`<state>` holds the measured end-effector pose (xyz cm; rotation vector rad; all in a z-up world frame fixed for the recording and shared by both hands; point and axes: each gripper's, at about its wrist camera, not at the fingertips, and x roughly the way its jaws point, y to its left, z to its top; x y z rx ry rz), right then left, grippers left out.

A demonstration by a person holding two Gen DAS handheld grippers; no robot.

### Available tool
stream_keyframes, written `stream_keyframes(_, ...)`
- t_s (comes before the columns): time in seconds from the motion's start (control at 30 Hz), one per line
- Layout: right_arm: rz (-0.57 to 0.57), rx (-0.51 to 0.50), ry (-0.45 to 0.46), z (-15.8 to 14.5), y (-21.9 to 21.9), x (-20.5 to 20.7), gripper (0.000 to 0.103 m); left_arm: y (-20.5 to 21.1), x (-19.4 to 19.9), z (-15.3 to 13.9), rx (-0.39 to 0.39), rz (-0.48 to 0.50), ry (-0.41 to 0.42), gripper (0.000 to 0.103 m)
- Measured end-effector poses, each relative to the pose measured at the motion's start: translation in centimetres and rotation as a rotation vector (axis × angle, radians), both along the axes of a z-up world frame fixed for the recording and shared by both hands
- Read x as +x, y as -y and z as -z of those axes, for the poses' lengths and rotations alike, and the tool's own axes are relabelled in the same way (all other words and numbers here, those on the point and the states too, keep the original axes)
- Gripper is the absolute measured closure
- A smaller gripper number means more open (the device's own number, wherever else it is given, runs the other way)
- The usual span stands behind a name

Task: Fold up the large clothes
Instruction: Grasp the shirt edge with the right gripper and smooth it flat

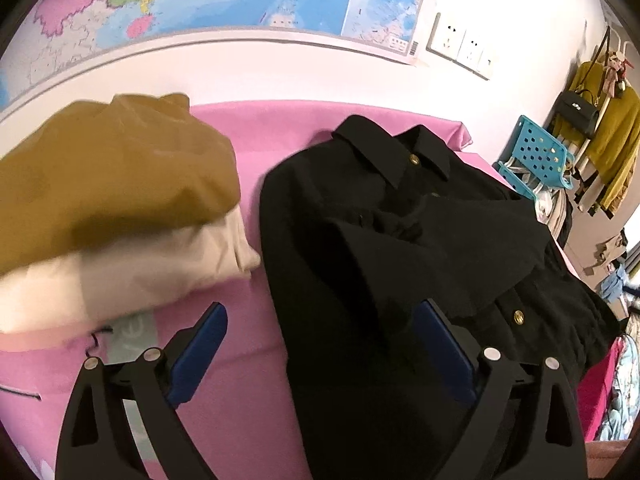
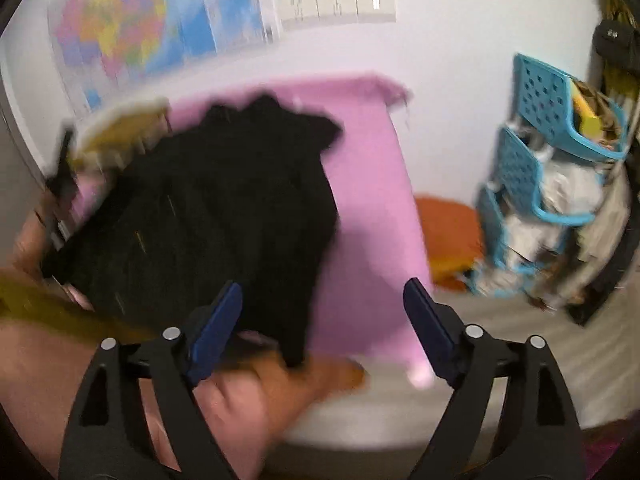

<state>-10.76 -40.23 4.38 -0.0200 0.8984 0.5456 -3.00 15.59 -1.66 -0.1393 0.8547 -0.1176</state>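
On the pink counter (image 1: 256, 200) the black shirt (image 1: 400, 240) lies partly folded, sleeves crossed over its front. Both grippers, left (image 1: 320, 344) and right (image 2: 324, 320), hover with fingers apart, gripping nothing, likely ready for another fold.

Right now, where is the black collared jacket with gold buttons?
In the left wrist view, the black collared jacket lies on the pink cloth, right of the mustard folded garment.

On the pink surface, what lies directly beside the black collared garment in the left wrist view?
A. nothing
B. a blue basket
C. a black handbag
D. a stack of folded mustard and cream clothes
D: the mustard and cream stack lies left of the black garment.
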Motion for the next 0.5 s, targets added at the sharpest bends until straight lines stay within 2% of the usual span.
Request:
stream_keyframes(0.07, 0.017, 0.079, 0.014, 0.4, -1.2, 3.1, 0.021, 0.5, 1.2, -0.6, 0.019, 0.015, 0.008, 0.011)
stream_keyframes(0.17, 0.038, 0.115, 0.017, 1.6, -3.4, 8.1, 0.021, 1.6, 3.0, -1.6, 0.057, 0.036, 0.021, 0.011)
stream_keyframes(0.23, 0.035, 0.138, -0.013, 2.9, -5.6, 12.5, 0.023, 2.2, 4.9, -2.3, 0.091, 0.044, 0.028, 0.011)
stream_keyframes(0.3, 0.024, 0.109, -0.014, 4.0, -8.2, 16.4, 0.024, 2.6, 6.8, -2.6, 0.116, 0.058, 0.018, 0.011)
stream_keyframes(0.37, 0.017, 0.102, -0.033, 4.9, -10.3, 19.6, 0.024, 2.7, 8.8, -2.3, 0.101, 0.068, -0.023, 0.011)
stream_keyframes(0.5, -0.062, -0.017, -0.078, 7.6, -15.5, 25.3, 0.026, 3.0, 12.5, -1.5, 0.159, 0.032, -0.069, 0.011)
